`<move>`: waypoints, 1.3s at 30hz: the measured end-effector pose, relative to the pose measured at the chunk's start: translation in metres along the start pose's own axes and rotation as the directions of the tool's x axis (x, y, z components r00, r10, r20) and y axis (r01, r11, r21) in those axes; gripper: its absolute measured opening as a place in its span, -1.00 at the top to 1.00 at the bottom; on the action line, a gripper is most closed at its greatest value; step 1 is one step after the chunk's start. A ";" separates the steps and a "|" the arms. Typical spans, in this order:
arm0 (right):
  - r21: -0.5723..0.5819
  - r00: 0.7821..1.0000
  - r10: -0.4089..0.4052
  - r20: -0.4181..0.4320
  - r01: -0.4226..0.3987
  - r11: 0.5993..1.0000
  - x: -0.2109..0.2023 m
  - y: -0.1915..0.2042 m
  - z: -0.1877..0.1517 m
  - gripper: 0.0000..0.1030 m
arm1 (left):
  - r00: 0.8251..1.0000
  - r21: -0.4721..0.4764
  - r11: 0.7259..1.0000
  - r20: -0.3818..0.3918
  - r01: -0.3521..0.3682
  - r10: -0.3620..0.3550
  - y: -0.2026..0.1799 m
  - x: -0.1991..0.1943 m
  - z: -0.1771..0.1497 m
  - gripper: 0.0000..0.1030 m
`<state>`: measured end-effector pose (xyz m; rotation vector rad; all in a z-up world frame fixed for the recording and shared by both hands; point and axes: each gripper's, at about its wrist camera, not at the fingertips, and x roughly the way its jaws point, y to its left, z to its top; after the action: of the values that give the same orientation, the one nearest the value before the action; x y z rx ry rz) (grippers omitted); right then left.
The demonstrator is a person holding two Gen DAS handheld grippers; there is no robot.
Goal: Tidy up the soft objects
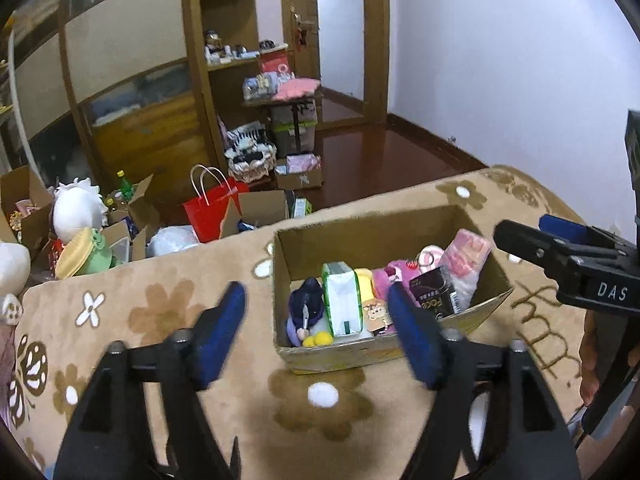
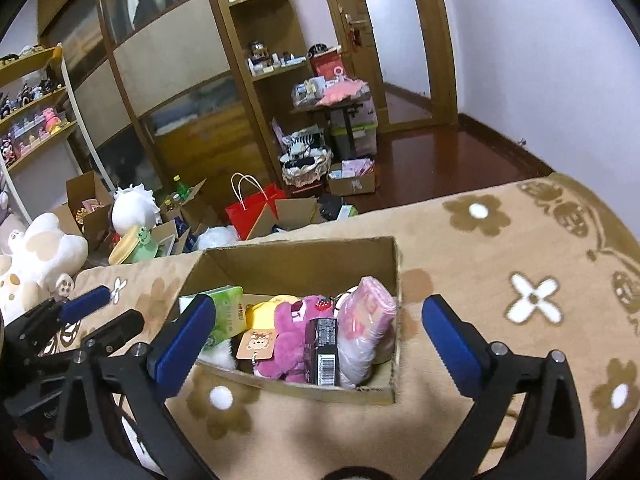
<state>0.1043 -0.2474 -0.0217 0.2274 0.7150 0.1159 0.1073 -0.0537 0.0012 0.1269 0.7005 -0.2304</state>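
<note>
Left wrist view: left gripper [image 1: 316,332] jaws wide apart, empty, above the blanket [image 1: 168,320]; cardboard box [image 1: 384,354] ahead holds green tissue pack [image 1: 340,300], pink plush [image 1: 390,278], black carton [image 1: 436,294].

Right wrist view: right gripper [image 2: 316,340] jaws apart, empty, over that box.

both wrist views overlook one cardboard box [image 1: 384,236] closely.

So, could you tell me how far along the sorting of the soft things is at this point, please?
Already done, it seems: the cardboard box on the flowered blanket holds a pink plush, green tissue pack and pink packet. In hand: nothing; the left tongs and right tongs both hover open before the box. Left: plush toys sit on the cluttered floor.
</note>
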 end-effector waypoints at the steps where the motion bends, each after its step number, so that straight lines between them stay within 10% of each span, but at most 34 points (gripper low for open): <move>1: -0.006 1.000 -0.003 0.007 0.003 1.000 -0.006 0.001 0.000 -1.00 | 1.000 0.000 1.000 0.010 -0.003 0.003 0.000 -0.007 0.000 -0.55; 12: -0.084 0.994 -0.034 0.104 0.043 0.996 -0.075 0.013 0.001 -1.00 | 0.993 -0.011 0.999 0.115 -0.036 0.037 0.004 -0.071 -0.011 -0.93; 39: -0.098 0.965 -0.127 0.230 0.153 0.983 -0.115 0.023 -0.062 -1.00 | 0.971 0.036 0.992 0.213 -0.120 0.110 -0.005 -0.090 -0.074 -0.94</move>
<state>-0.0240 -0.2358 0.0119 0.0772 0.4970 -0.0039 -0.0067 -0.0288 0.0035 0.1859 0.4748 -0.1466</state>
